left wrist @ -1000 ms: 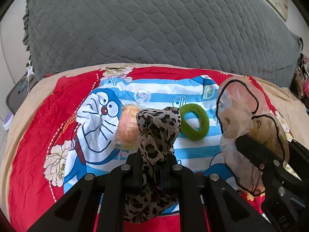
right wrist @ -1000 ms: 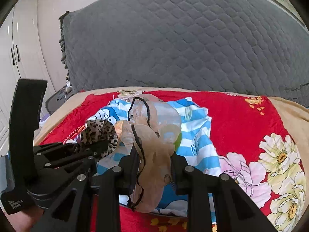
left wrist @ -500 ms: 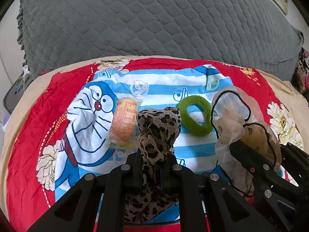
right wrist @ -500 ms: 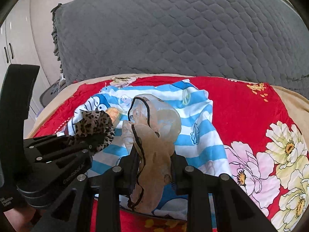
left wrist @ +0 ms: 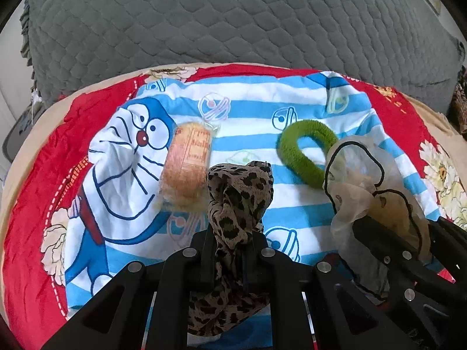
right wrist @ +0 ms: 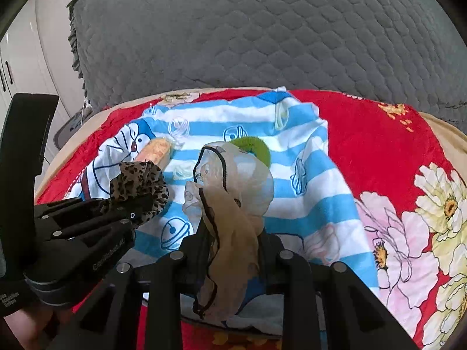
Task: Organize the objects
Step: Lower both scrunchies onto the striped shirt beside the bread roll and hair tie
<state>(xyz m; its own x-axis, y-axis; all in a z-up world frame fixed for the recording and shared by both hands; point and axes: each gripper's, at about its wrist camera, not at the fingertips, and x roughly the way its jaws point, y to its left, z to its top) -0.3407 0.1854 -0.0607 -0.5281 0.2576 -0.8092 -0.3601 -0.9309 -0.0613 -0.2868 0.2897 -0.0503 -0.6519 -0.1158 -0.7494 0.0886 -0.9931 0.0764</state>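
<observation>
Step in hand, as judged: both held pieces are being carried over the cartoon cloth [left wrist: 262,116], where the loose items lie gathered. Nothing has been set down.

Left claw [left wrist: 230,239]: jaws pressed together on a leopard scrunchie [left wrist: 239,192]. The fabric bunches up ahead of the tips and hangs down behind them.

Right claw [right wrist: 233,242]: jaws pinching a sheer beige scrunchie [right wrist: 233,192] with a black edge. It puffs up ahead of the tips and trails below them. In the left view the same piece [left wrist: 359,180] sits to the right of the left claw, with the right claw near it.

Items lying on the cloth:
- Wrapped bun [left wrist: 186,163], just ahead and left of the left claw. The leopard scrunchie overlaps its near edge in view; I cannot tell whether they touch.
- Green scrunchie [left wrist: 306,151], ahead and right of the left claw, and directly beyond the right claw's load, which partly hides it in the right view [right wrist: 256,148].

Containers: no box, tray or basket is visible in either view. The cloth serves as the only collecting surface; it lies on a red floral blanket [right wrist: 379,134], with a grey quilted cushion [left wrist: 233,17] beyond.

Next move, as judged: lower each piece onto a bare stripe of cloth, clear of the bun and the green scrunchie, then part the jaws. Soft fabric may cling to the pads, so the lift away should be straight. The two claws are close together; releasing one at a time lowers the chance of a snag.
</observation>
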